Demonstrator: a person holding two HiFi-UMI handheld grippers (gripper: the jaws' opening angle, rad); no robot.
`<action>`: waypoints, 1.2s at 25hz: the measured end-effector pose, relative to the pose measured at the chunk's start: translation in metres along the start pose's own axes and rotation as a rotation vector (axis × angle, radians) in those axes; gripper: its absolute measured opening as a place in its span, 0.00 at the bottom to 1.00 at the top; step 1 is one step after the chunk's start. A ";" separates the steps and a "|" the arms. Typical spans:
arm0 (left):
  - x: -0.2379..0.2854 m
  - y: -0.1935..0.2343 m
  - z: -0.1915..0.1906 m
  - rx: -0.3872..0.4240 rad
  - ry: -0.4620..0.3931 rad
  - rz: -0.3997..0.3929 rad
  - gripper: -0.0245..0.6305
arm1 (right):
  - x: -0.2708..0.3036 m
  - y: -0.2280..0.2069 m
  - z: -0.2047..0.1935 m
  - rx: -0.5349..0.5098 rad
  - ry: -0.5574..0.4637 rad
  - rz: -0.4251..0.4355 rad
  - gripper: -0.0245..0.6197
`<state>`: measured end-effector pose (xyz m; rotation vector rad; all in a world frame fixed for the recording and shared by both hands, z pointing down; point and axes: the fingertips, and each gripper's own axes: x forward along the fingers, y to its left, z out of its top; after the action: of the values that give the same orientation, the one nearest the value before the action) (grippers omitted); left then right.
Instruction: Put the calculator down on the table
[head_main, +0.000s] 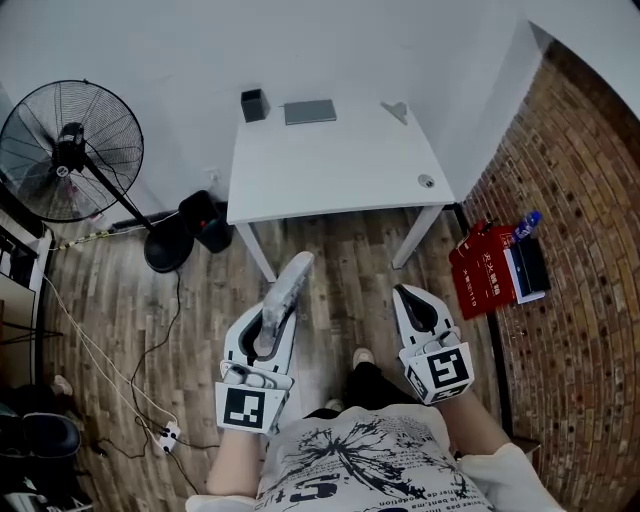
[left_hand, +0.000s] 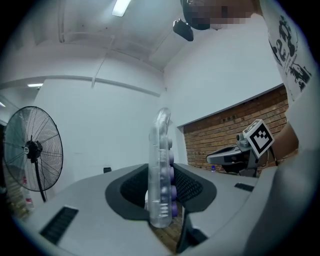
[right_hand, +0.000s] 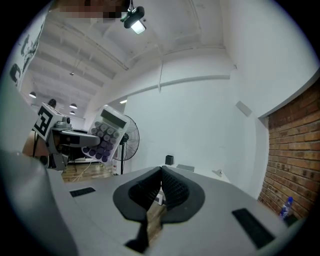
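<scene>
Left tongs (left_hand: 161, 194) around calculator (left_hand: 161, 150), right tongs (right_hand: 161, 187) together; black cup (head_main: 254, 104) on table (head_main: 330, 165).

We can read no word or number for certain. The red boxes (head_main: 478, 270) on the floor carry white characters too small for us to make out. The shirt (head_main: 360, 465) bears a dark print with illegible lettering. The left marker (head_main: 245, 408) and right marker (head_main: 450, 368) are coded black-and-white squares. The calculator (right_hand: 104, 134) keys show no legible figures.

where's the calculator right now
Head view, left of centre: the calculator is gripped in the left gripper, above the wooden floor, short of the white table.
</scene>
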<state>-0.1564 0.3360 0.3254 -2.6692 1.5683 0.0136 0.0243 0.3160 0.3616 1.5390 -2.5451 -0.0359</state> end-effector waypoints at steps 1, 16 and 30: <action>0.006 0.003 -0.002 0.002 0.003 0.005 0.25 | 0.007 -0.005 -0.002 -0.006 0.001 0.008 0.06; 0.228 0.054 -0.019 0.059 0.075 0.088 0.25 | 0.196 -0.168 0.007 -0.009 -0.030 0.108 0.06; 0.389 0.106 -0.043 0.001 0.096 0.114 0.25 | 0.336 -0.263 -0.003 -0.011 0.006 0.165 0.06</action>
<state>-0.0602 -0.0565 0.3530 -2.6125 1.7457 -0.1125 0.1030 -0.1032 0.3798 1.3184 -2.6529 -0.0242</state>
